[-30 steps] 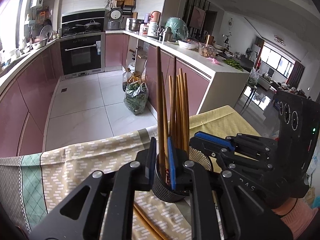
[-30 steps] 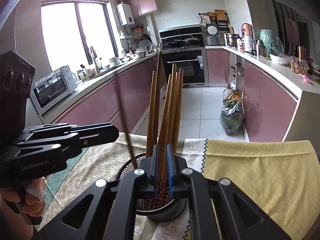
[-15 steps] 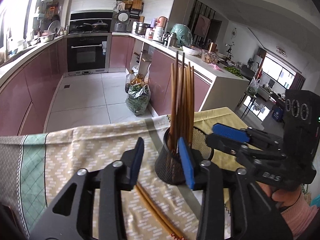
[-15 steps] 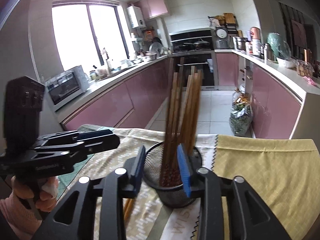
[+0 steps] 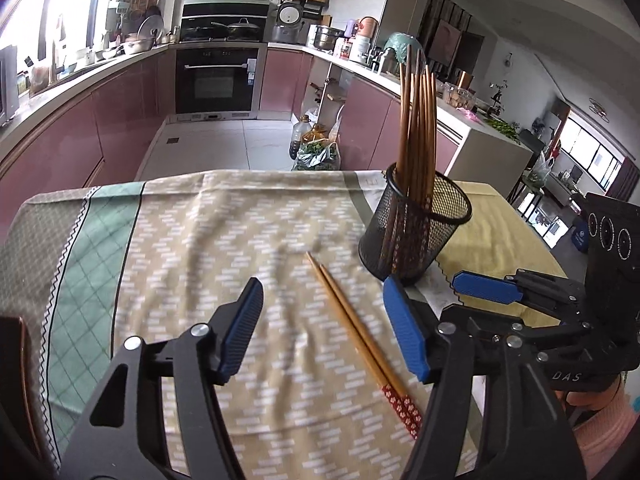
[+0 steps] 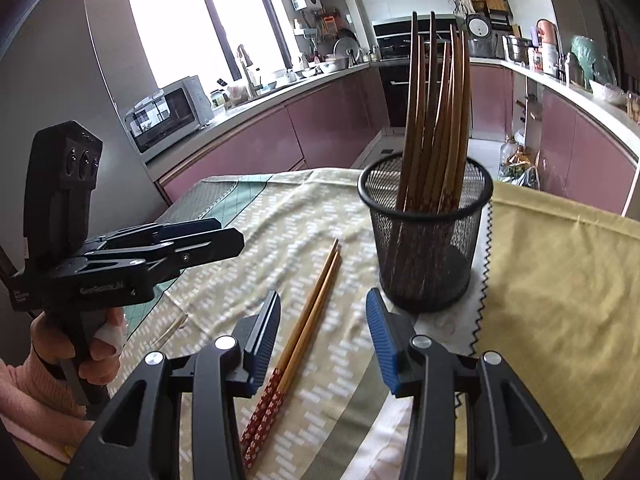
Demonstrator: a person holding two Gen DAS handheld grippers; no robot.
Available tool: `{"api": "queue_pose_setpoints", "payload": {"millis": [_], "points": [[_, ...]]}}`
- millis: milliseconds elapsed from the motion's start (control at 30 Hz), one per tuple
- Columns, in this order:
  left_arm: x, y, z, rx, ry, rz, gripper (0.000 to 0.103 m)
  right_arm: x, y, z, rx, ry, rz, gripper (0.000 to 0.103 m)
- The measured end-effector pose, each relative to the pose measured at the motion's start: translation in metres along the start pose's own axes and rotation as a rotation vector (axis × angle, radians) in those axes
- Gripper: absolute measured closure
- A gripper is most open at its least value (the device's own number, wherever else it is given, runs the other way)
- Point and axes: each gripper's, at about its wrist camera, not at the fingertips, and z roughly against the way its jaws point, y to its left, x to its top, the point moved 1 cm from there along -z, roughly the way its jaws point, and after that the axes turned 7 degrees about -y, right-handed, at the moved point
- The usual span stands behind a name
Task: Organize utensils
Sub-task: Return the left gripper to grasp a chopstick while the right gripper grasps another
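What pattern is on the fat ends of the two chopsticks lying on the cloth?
Red with small white flowers on the chopsticks, clearest in the right wrist view.

A bunch of wooden chopsticks [image 5: 416, 128] is stood upright in a black mesh cup [image 5: 416, 232] — one red-handled pair [image 5: 360, 332] is left flat beside it.

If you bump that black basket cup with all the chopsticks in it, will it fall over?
Probably fairly easily. The mesh cup looks light, and the tall chopsticks rise far above its rim, leaning to one side, so it seems top-heavy. It also stands on wrinkly cloth, not a hard flat surface, which likely makes it wobblier.
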Motion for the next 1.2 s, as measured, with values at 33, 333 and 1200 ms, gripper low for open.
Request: {"api": "queue_pose_setpoints", "payload": {"millis": [33, 333, 1200], "points": [[-0.003, 0.0, 0.001, 0.009, 0.0, -0.004, 0.04, 0.0, 0.001, -0.001, 0.002, 0.004, -0.006, 0.061], [-0.014, -0.004, 0.008, 0.018, 0.012, 0.016, 0.04, -0.012, 0.005, -0.006, 0.004, 0.036, -0.025, 0.061], [-0.038, 0.004, 0.003, 0.056, 0.068, 0.045, 0.04, -0.037, 0.024, -0.039, -0.062, 0.176, 0.066, 0.064]]}}
